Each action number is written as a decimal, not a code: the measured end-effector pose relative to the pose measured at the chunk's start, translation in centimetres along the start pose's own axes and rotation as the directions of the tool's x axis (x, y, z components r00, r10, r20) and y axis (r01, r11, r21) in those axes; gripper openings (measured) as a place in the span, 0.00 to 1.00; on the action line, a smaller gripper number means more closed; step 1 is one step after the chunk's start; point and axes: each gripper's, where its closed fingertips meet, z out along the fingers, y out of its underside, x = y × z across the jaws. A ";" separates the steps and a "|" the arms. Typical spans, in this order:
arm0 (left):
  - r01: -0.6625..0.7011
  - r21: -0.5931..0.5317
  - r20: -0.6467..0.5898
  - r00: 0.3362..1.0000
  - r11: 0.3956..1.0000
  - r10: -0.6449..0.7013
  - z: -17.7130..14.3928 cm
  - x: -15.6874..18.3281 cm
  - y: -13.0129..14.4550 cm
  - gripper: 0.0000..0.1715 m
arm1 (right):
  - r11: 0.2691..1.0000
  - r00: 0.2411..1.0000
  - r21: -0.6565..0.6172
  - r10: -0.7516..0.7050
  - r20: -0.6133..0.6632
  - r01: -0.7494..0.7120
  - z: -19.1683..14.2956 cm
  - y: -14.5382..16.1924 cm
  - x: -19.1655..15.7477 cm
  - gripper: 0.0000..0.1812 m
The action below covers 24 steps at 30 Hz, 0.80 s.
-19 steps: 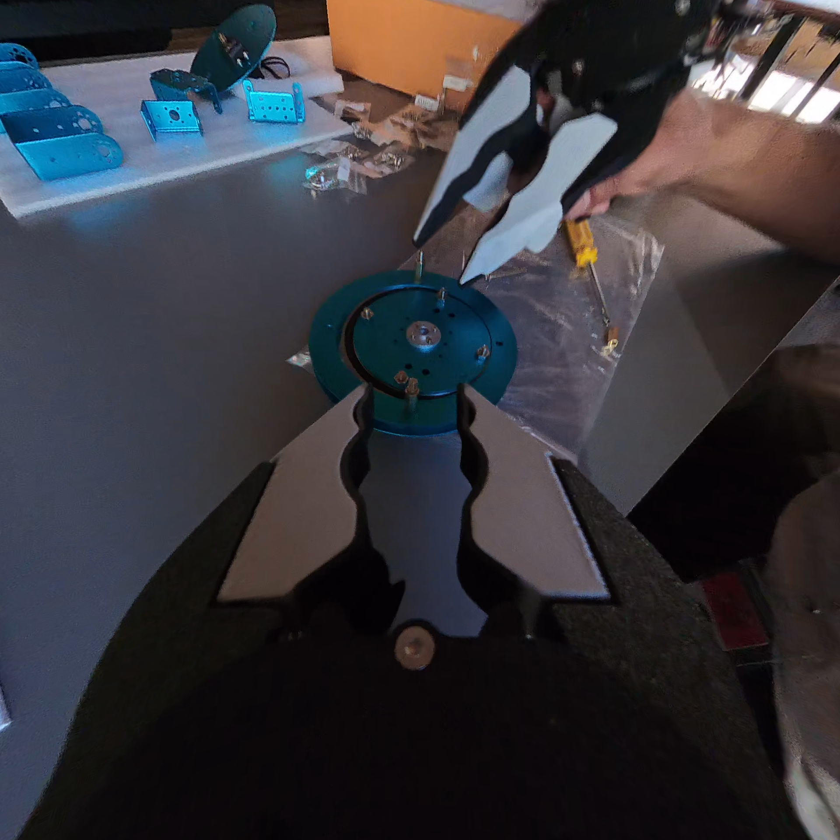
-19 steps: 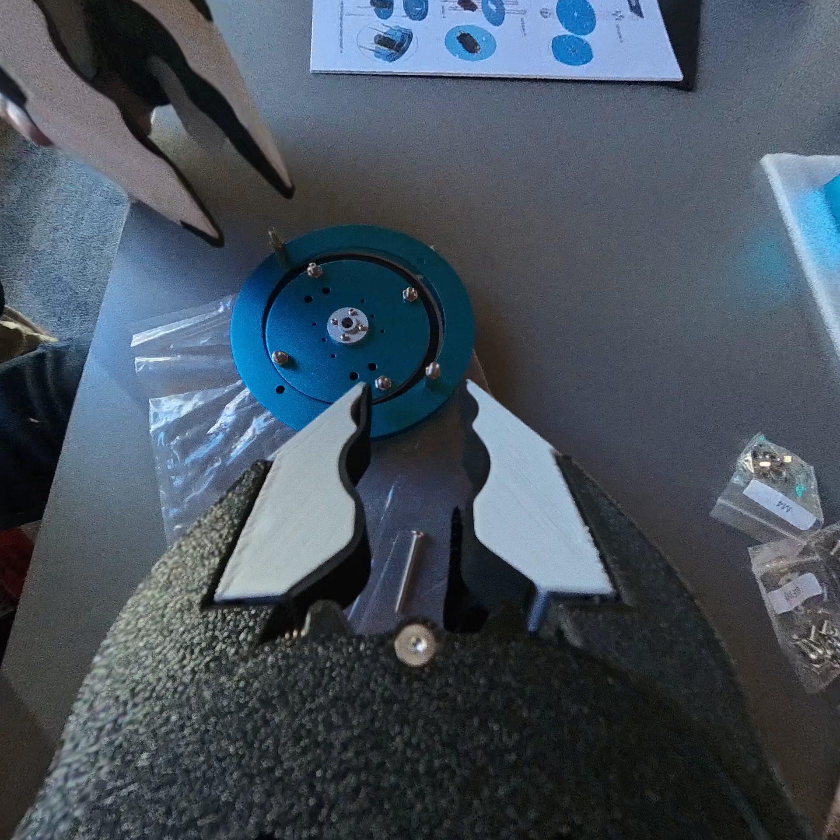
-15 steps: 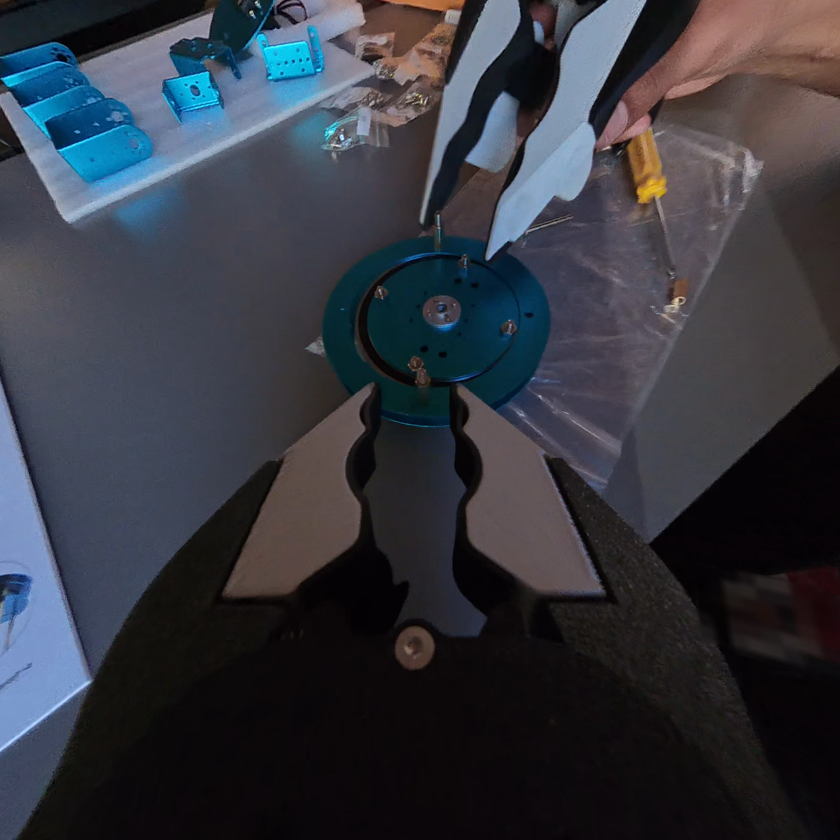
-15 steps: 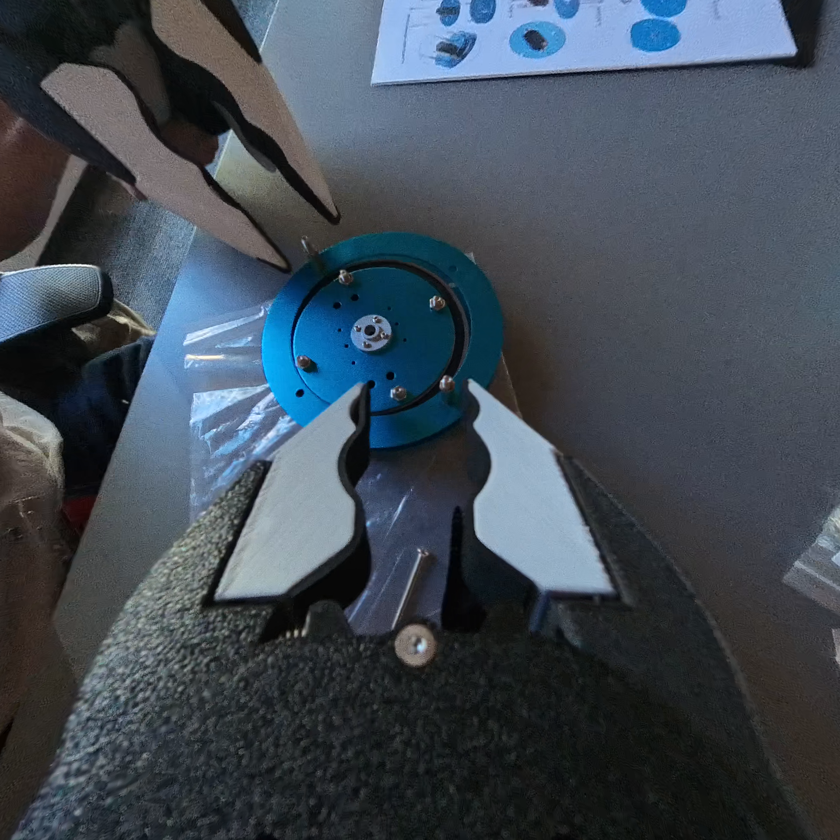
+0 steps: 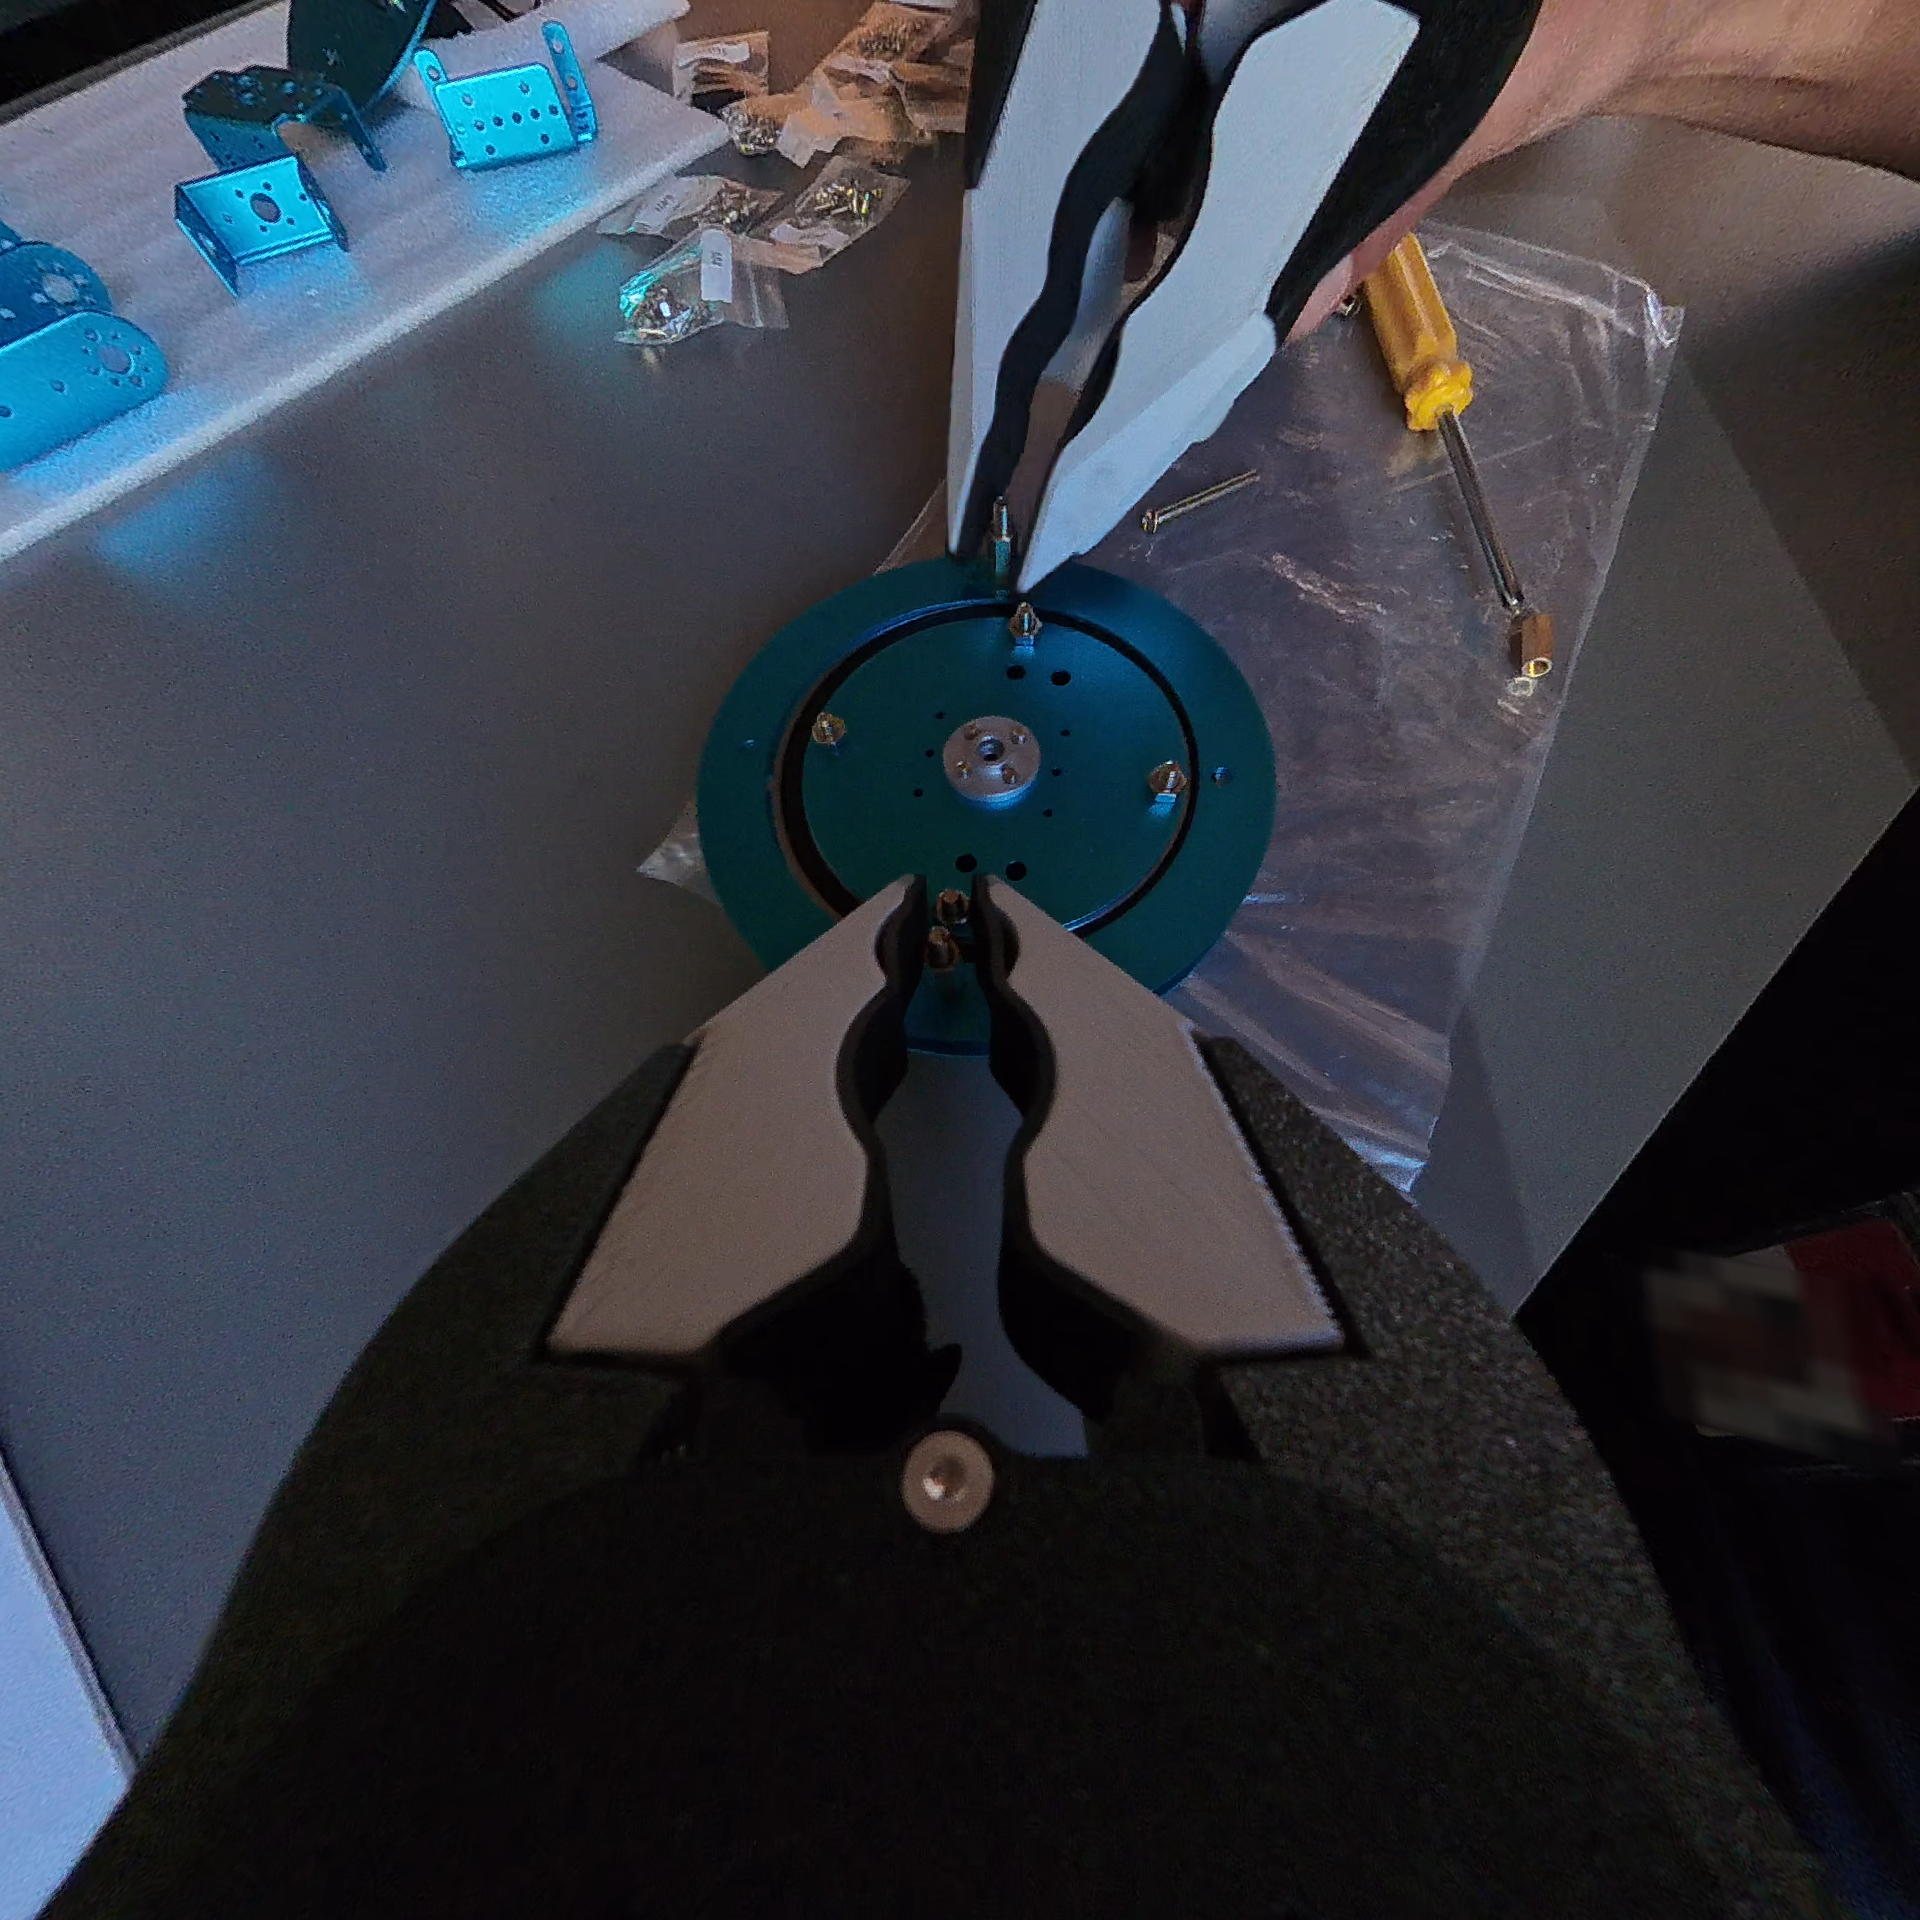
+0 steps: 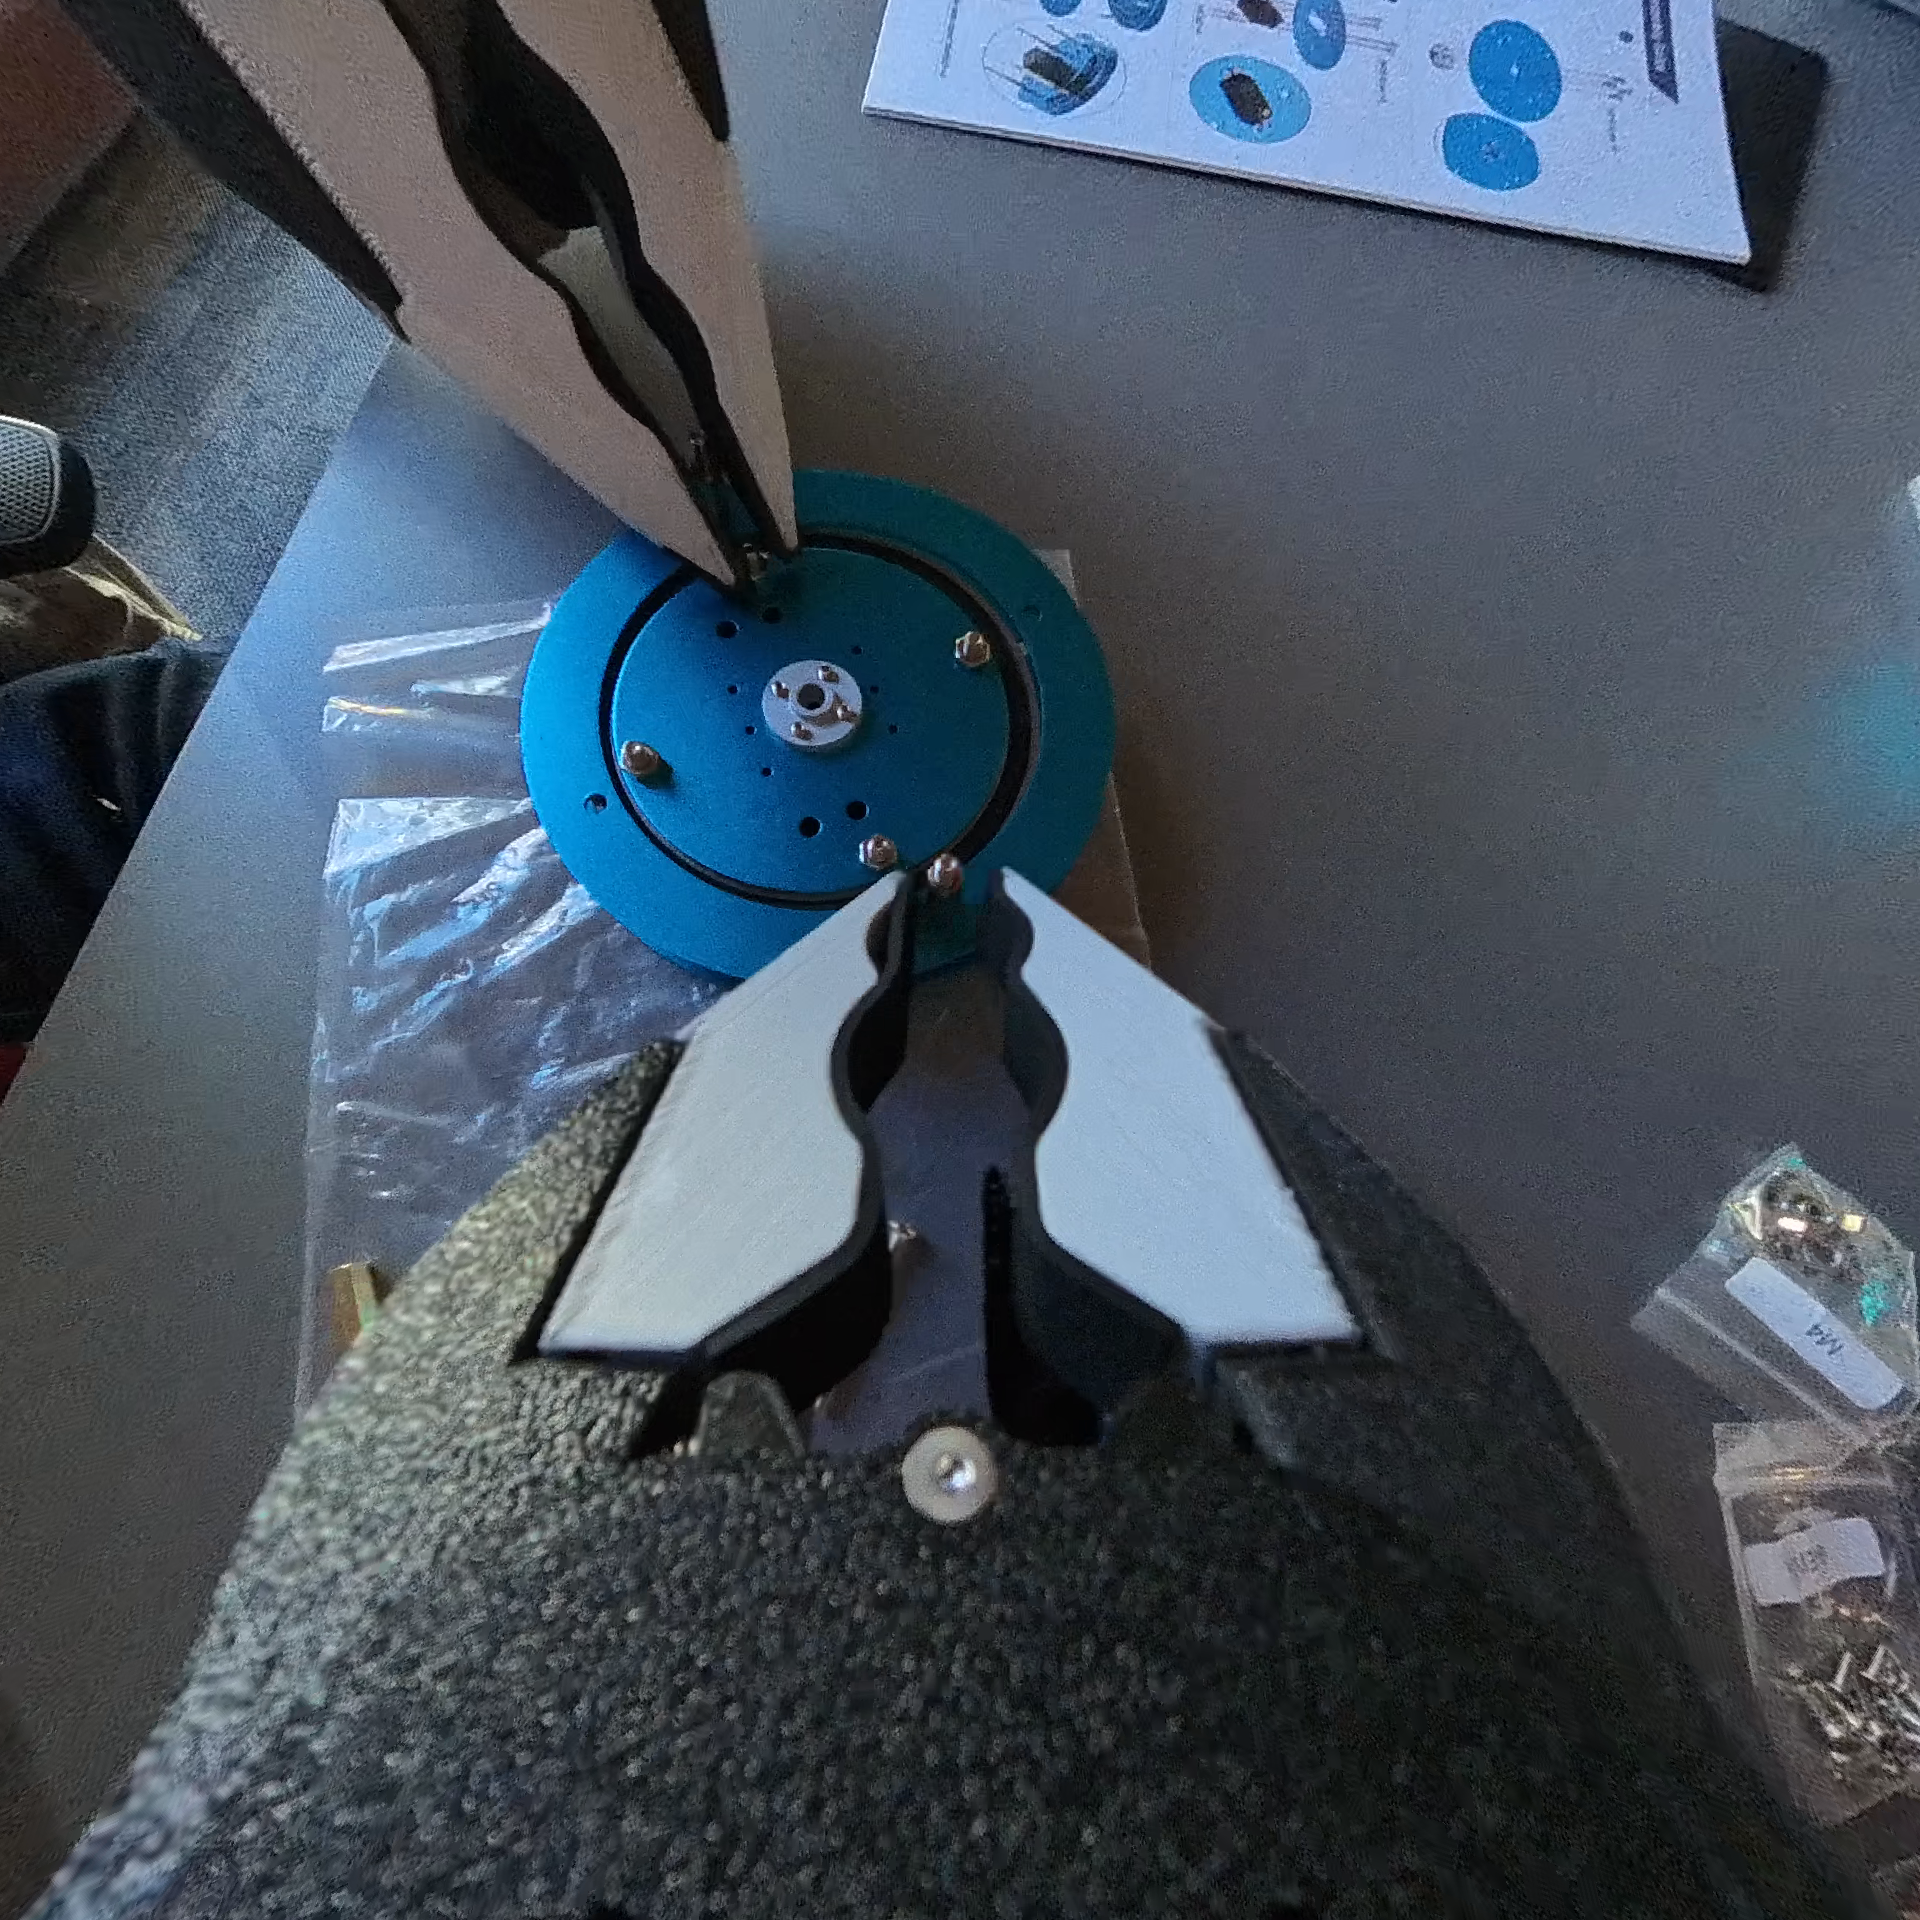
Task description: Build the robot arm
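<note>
A blue round plate [image 5: 1226, 831] with an inner disc and a silver hub lies flat on a grey table, partly on a clear plastic bag; it also shows in the right wrist view [image 6: 1070, 727]. Small brass standoffs stand up from its rim. My left gripper [image 5: 949, 883] is closed on the near standoff [image 5: 940, 940]; in the right wrist view it [image 6: 756, 559] comes down from the upper left. My right gripper [image 6: 952, 876] is narrowly open astride the opposite standoff [image 6: 943, 871]; in the left wrist view it [image 5: 1000, 566] stands over that standoff [image 5: 1000, 525], held by a hand.
A yellow-handled screwdriver [image 5: 1413, 343], a loose long screw [image 5: 1200, 504] and a brass spacer [image 5: 1532, 649] lie on the plastic bag [image 5: 1403, 831]. Blue brackets [image 5: 509, 104] sit on white foam at the back left. Bags of screws [image 6: 1808, 1299] and an illustrated sheet [image 6: 1351, 104] lie nearby. The table edge is close behind the bag.
Both grippers have come down onto opposite sides of the plate's rim and their jaws have narrowed around the standoffs. The plate has not moved.
</note>
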 end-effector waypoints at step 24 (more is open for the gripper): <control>-0.017 -0.002 -0.020 1.000 1.000 0.017 0.1 0.2 -0.1 0.07 | 0.998 0.995 0.035 0.046 0.086 -0.049 0.7 -0.4 -0.6 0.06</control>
